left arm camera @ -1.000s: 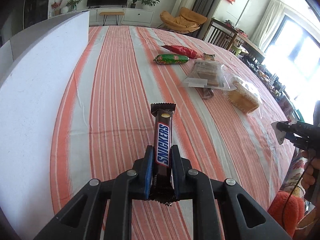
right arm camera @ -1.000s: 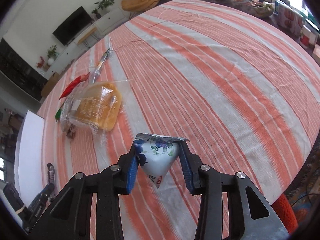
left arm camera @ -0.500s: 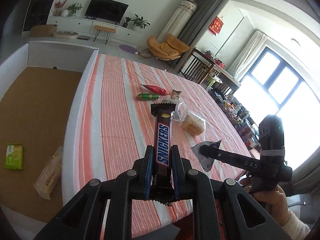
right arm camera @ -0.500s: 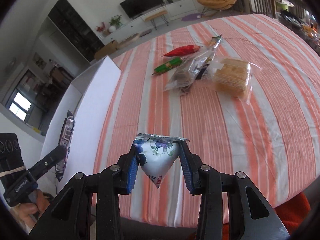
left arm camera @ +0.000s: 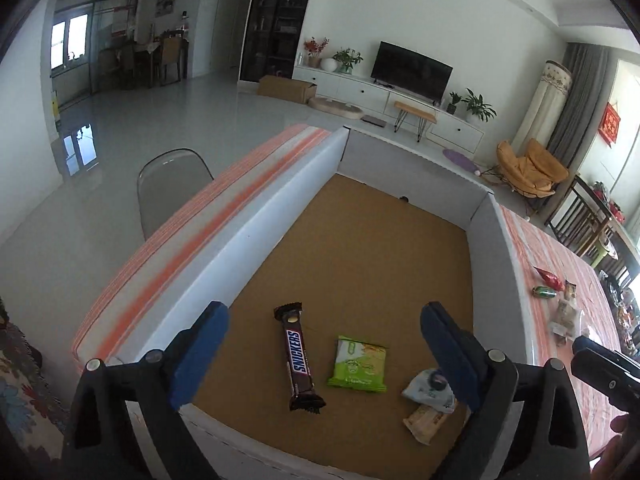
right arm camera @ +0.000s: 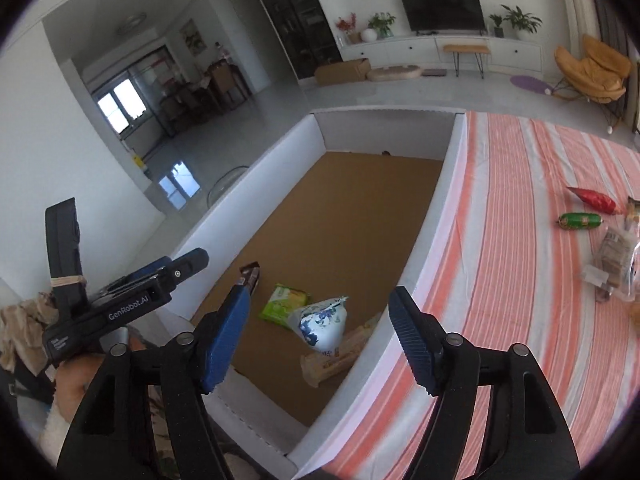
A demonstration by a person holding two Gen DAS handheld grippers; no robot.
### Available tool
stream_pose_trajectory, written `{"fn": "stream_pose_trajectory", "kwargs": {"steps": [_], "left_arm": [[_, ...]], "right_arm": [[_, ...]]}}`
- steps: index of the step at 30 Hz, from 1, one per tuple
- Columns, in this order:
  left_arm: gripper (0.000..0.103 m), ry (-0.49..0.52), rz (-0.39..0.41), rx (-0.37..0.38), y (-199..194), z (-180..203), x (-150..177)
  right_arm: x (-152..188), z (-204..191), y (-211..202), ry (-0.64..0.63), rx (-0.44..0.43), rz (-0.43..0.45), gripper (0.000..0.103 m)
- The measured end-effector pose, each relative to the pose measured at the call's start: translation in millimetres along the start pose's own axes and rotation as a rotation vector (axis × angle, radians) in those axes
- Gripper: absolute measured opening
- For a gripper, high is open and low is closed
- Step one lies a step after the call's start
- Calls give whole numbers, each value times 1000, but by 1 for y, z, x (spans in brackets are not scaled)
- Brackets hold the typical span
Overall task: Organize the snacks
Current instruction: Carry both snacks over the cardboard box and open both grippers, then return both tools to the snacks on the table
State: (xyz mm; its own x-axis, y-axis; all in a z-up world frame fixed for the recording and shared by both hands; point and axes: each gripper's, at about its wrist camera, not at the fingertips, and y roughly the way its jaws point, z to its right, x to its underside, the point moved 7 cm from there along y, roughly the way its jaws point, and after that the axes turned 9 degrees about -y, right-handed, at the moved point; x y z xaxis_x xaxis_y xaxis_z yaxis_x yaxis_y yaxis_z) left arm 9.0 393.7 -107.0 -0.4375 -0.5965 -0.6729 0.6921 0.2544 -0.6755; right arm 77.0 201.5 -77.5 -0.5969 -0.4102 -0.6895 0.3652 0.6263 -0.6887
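Note:
A white-walled box (left arm camera: 260, 216) with a brown cardboard floor stands at the table's left end. Above it my left gripper (left arm camera: 324, 354) is open and its jaws are still opening, with nothing between them. The Snickers bar (left arm camera: 300, 360) lies loose on the box floor below. My right gripper (right arm camera: 320, 340) hangs over the near right corner, jaws opening, pads apart. The white-and-blue pouch (right arm camera: 322, 324) sits below them in the box, resting on a beige wafer packet (right arm camera: 336, 356). A green packet (left arm camera: 358, 364) lies between the bar and the pouch.
On the striped tablecloth (right arm camera: 500, 240) to the right lie a red snack (right arm camera: 596, 200), a green sausage (right arm camera: 580, 220) and clear bags of biscuits (right arm camera: 612, 256). A clear chair (left arm camera: 172, 184) stands beyond the table's left edge. A hand (right arm camera: 76, 384) holds the left tool.
Both grippers swung left from over the table to above the box. The left let go of the Snickers bar and the right let go of the pouch; both snacks now lie in the box.

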Motion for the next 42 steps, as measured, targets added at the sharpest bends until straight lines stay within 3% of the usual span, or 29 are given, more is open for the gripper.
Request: {"fn": "stream_pose_trajectory", "kwargs": {"steps": [3, 5, 7, 11, 12, 14, 18, 22, 27, 30, 34, 42], "left_arm": [[96, 19, 50, -14, 5, 2, -4], [96, 80, 129, 15, 6, 10, -11], [96, 166, 179, -3, 14, 23, -10], [96, 307, 51, -37, 43, 40, 20], [95, 331, 42, -59, 45, 42, 25], [95, 373, 106, -107, 37, 52, 26], [95, 327, 59, -102, 38, 52, 34], [95, 295, 70, -101, 28, 53, 39], [95, 243, 98, -82, 16, 59, 42], [96, 218, 149, -20, -3, 79, 43], [100, 276, 162, 124, -33, 134, 50], [103, 445, 19, 416, -67, 256, 107]], "right_arm": [[28, 30, -5, 33, 65, -11, 75], [53, 61, -13, 64, 144, -23, 75], [79, 98, -25, 96, 262, -24, 75], [129, 172, -57, 198, 491, -33, 75], [140, 188, -67, 240, 541, -33, 75], [156, 215, -88, 329, 618, -20, 75], [175, 253, -121, 465, 696, 21, 75], [178, 269, -134, 525, 730, 60, 75], [191, 281, -129, 575, 773, 15, 75], [199, 282, -122, 576, 788, -40, 75], [205, 283, -117, 578, 795, -75, 75], [212, 285, -118, 631, 762, -71, 77]]}}
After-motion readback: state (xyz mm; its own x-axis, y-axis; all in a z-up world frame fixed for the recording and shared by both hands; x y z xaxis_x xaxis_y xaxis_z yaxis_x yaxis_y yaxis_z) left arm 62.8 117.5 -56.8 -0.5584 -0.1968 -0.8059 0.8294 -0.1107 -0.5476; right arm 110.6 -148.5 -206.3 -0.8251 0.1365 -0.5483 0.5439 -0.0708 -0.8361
